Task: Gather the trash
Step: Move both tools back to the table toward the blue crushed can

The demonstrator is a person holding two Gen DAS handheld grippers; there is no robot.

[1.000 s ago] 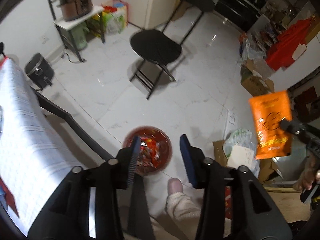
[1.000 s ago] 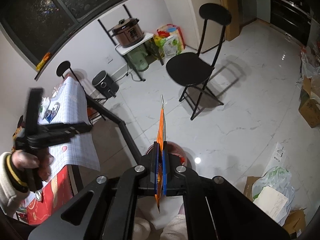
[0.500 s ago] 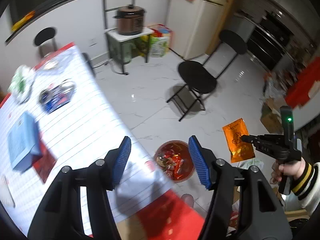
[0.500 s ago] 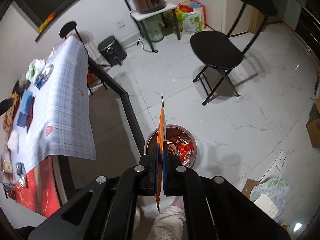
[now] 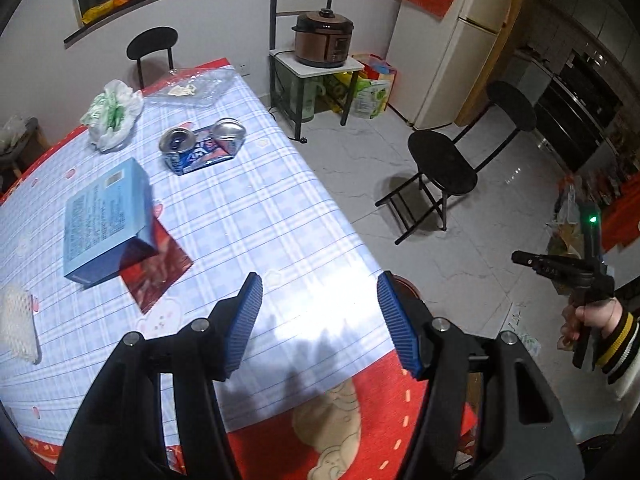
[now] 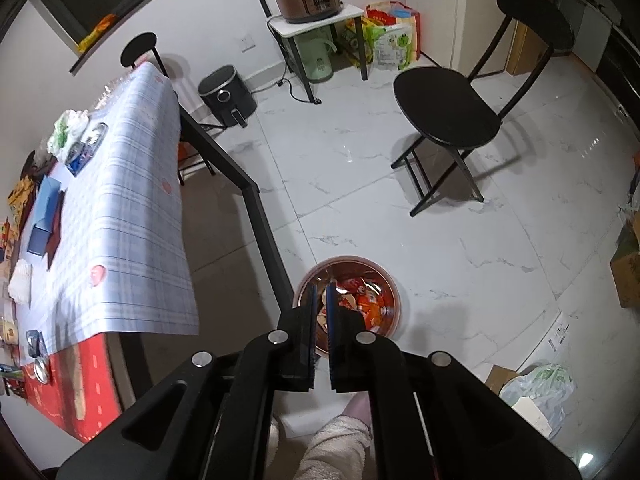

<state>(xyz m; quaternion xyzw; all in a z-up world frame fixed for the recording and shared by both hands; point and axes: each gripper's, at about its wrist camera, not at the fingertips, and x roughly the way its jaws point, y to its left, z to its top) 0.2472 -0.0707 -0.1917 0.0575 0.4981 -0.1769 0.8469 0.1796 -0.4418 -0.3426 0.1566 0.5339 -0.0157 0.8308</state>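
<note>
My left gripper (image 5: 319,284) hangs open over the near edge of the checked table (image 5: 260,208), nothing between its blue pads. Trash lies on the table: two crushed cans (image 5: 202,146), a crumpled white and green bag (image 5: 112,114), a blue box (image 5: 106,216) on a red packet (image 5: 158,276), and clear plastic wrap (image 5: 192,88). My right gripper (image 6: 321,288) points down over the round red bin (image 6: 348,264) full of wrappers. Its jaws are opening, a narrow gap shows and nothing is between them. From the left wrist view, the right gripper (image 5: 520,258) appears at the right in a hand.
A black folding chair (image 6: 448,112) stands on the white tile floor beyond the bin. The table's black leg (image 6: 264,224) runs close to the bin's left. A cardboard box and plastic bag (image 6: 536,392) lie at the lower right. A rice cooker (image 5: 324,38) sits on a shelf.
The orange packet is gone from my right gripper, whose jaws have parted over the bin. My left gripper swung from above the bin to above the table and opened wider.
</note>
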